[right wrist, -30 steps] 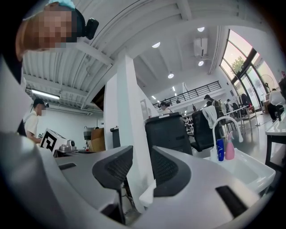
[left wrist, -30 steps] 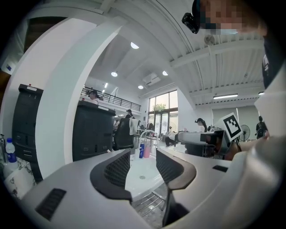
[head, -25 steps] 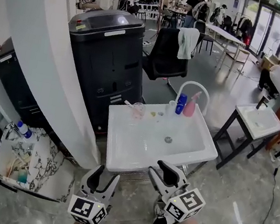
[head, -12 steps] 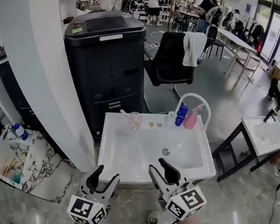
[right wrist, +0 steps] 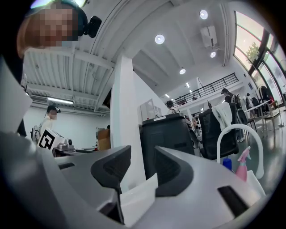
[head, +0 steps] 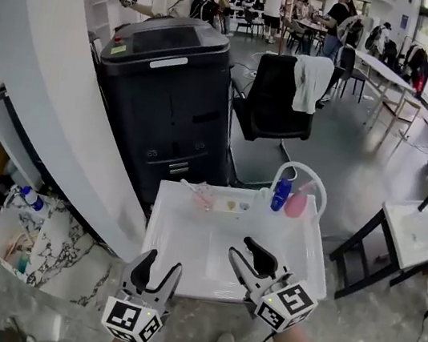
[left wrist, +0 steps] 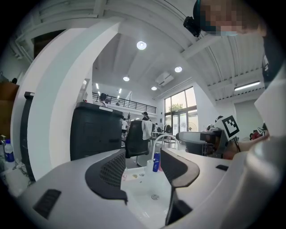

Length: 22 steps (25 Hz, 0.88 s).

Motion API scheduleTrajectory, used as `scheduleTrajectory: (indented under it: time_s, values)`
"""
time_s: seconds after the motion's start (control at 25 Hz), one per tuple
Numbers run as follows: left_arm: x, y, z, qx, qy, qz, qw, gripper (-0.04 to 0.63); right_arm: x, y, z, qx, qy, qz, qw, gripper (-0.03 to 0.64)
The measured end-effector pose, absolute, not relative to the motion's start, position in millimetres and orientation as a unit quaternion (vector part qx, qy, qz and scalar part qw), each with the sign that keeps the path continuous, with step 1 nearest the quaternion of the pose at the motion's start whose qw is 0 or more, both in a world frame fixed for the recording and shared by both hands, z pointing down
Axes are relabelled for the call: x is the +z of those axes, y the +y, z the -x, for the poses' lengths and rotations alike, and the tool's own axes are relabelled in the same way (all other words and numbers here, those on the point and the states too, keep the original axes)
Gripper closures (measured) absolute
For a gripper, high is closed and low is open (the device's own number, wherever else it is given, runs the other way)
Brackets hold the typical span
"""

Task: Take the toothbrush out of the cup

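A clear cup (head: 203,195) with a toothbrush leaning out to the left stands on the back ledge of a white sink (head: 181,270). My left gripper (head: 161,263) hovers at the sink's front edge, open and empty. Over the front right of the basin, my right gripper (head: 242,248) is open with nothing held. In the left gripper view the left gripper (left wrist: 142,165) frames the basin and a blue bottle (left wrist: 156,162). In the right gripper view only the sink's white edge (right wrist: 134,197) shows between the jaws of the right gripper (right wrist: 142,161). Both grippers are well short of the cup.
A blue bottle (head: 280,193) and a pink spray bottle (head: 296,204) stand under the arched white faucet (head: 305,172). Behind the sink are a tall black machine (head: 170,94) and a black chair (head: 274,103). A white pillar (head: 51,123) is at left, a second sink (head: 419,233) at right.
The sink has come nearer and lower in the head view. Both grippers have advanced toward it; the right one now reaches over the basin's front.
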<state>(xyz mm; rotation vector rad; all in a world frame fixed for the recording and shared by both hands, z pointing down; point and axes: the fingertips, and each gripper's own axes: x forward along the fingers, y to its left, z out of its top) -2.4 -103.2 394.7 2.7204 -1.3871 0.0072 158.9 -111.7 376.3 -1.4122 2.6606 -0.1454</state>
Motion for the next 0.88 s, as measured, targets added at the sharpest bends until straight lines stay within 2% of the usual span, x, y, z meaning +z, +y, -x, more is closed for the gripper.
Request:
scheduleTrajectory:
  time_s: [0.44, 0.88]
  values:
    - [391.9, -125.3, -37.6, 0.001, -0.496, -0.867, 0.041, 0.345, 378.2, -154.1, -195.7, -0.048, 0.903, 0.424, 0.054, 0.457]
    - [387.5, -133.6, -43.1, 0.007, -0.508, -0.861, 0.034, 0.345, 370.6, -174.8, -188.6, -0.045, 0.915, 0.397, 0.049, 0.451]
